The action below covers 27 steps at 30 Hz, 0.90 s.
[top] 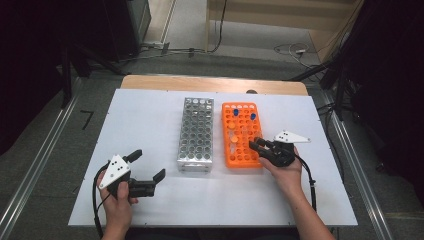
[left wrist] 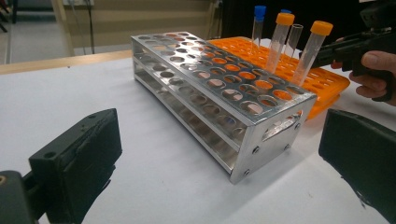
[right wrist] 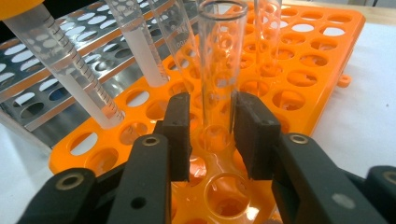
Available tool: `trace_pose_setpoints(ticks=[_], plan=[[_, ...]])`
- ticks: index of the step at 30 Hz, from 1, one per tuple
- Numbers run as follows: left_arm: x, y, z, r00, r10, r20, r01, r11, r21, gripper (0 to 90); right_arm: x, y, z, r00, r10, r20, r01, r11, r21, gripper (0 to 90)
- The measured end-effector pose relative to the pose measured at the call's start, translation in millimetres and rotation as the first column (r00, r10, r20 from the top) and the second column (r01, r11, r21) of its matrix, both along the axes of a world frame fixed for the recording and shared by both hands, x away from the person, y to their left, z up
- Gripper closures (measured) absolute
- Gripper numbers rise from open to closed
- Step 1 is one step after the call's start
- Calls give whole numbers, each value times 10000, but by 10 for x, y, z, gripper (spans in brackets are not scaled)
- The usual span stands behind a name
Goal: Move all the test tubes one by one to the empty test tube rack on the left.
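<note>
Uncapped clear glass tube (right wrist: 222, 70) stood upright in the orange plastic rack (right wrist: 322, 70), near that rack's front end on the white table (top: 150, 125). My right claw (right wrist: 212, 135) lay level over that end, right hand (top: 287, 172) behind it, its black pads closed against the tube's two sides, grasping it. My left claw (top: 148, 167) rested low on the table before the shiny perforated metal rack (left wrist: 210, 88), jaws released wide, holding nothing.

black two-jaw tool (top: 145, 172) in each bare hand, grey three-cornered top plates, black cables, seemingly sleeveless forearms.
</note>
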<state>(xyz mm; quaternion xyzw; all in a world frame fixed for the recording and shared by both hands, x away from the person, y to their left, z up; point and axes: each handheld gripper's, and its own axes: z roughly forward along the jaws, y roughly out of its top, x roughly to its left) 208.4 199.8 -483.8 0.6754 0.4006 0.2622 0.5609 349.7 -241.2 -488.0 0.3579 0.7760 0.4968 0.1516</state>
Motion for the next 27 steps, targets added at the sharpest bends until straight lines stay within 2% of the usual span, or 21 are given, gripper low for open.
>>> trace_pose_setpoints(ticks=[6,12,14,21,24,27], plan=[[3,-1,-2,10000,-11,-9,11,10000,-15,0,-39,34,-20,9990,-56,437,71,9994,-339,724],[1,-16,-3,10000,-76,4,76,10000,-37,0,-40,27,-10,9988,-175,460,192,9991,-385,740],[-5,-25,0,9999,-104,58,104,9999,-61,0,-47,5,19,9988,-231,435,238,9996,-146,741],[-14,-36,6,9998,-199,54,199,9998,-47,0,-120,-98,207,9962,-372,793,325,9977,594,741],[-30,-43,26,9997,-241,107,242,9997,-96,0,-174,-150,298,9956,-392,850,330,9967,742,741],[-42,-66,44,9992,-374,120,376,9992,-142,0,-245,-188,367,9953,-343,907,282,9973,679,741]])
